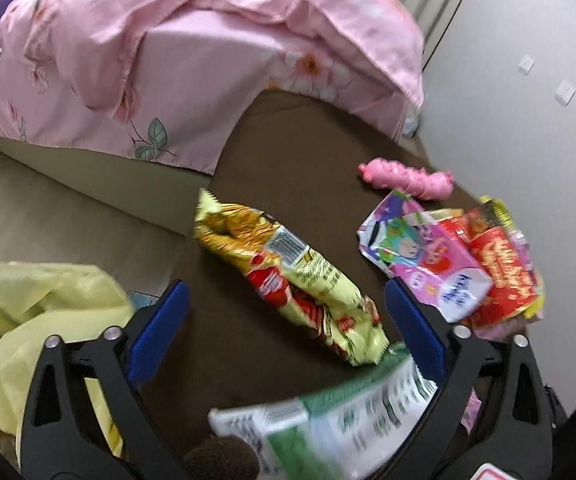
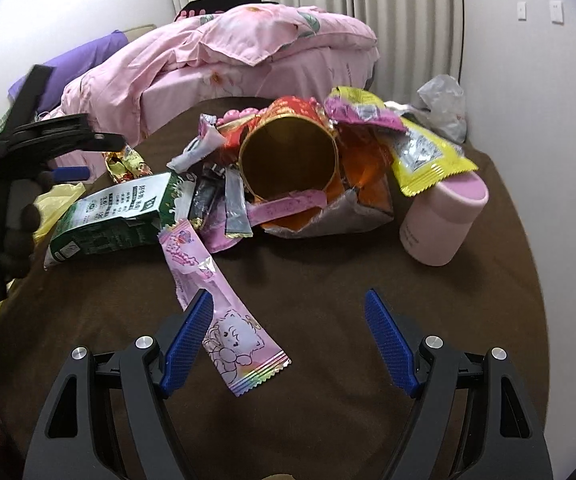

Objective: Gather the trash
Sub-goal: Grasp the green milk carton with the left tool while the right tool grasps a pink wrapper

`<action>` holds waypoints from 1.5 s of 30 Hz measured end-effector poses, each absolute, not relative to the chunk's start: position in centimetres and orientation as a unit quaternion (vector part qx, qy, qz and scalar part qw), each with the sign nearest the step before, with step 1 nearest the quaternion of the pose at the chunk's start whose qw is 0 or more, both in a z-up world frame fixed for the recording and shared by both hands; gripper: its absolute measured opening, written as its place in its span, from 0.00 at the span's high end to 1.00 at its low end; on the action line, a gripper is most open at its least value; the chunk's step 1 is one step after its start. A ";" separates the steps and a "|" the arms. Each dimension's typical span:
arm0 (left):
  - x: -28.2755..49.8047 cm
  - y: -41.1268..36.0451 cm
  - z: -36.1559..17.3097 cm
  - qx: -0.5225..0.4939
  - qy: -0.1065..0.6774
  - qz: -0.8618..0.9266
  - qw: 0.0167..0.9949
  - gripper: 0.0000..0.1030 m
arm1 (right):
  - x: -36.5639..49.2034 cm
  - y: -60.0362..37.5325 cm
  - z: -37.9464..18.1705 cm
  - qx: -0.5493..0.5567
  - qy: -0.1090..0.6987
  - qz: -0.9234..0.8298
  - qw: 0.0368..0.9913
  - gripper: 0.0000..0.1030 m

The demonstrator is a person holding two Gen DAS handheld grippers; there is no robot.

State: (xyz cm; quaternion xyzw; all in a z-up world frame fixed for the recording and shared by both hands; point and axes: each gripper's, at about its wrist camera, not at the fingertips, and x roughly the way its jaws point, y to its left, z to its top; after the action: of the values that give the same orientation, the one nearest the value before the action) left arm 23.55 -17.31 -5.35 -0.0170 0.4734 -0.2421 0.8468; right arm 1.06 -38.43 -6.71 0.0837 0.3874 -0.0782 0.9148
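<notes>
My left hand-held gripper (image 1: 286, 320) is spread wide with nothing squeezed in it. Far left in its view sits a soft, thin yellow plastic bag (image 1: 40, 308), which I think is for the trash. Between the blue pads lies a long crinkly yellow and red snack wrapper (image 1: 308, 288) on the brown cloth table (image 1: 288, 152). It looks light, floppy and a bit slippery, so I would pinch it across the puffy middle. Close under this hand-held gripper is a flat green and white paper carton (image 1: 340, 416), stiffer, best taken by an edge.

My right hand-held gripper (image 2: 288, 336) is also spread wide and empty. A thin pink candy wrapper (image 2: 224, 320) lies by its left pad; I would pinch its middle.

Only the right view shows the open gold tube (image 2: 288, 160) in the pile and the pink round cup (image 2: 444, 224) far right. Only the left view shows the pink twisty toy (image 1: 408, 178).
</notes>
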 end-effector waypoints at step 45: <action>13.3 -26.5 -6.8 0.187 0.498 -0.317 0.785 0.40 | -5.4 -41.4 -7.5 0.062 0.418 -0.007 0.906 0.67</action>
State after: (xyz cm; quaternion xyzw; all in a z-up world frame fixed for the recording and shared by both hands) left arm 13.29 -26.48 -6.84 0.1872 0.4981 -0.3168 0.7852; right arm -5.39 -41.42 -7.51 0.0620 0.4183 -0.0066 0.9062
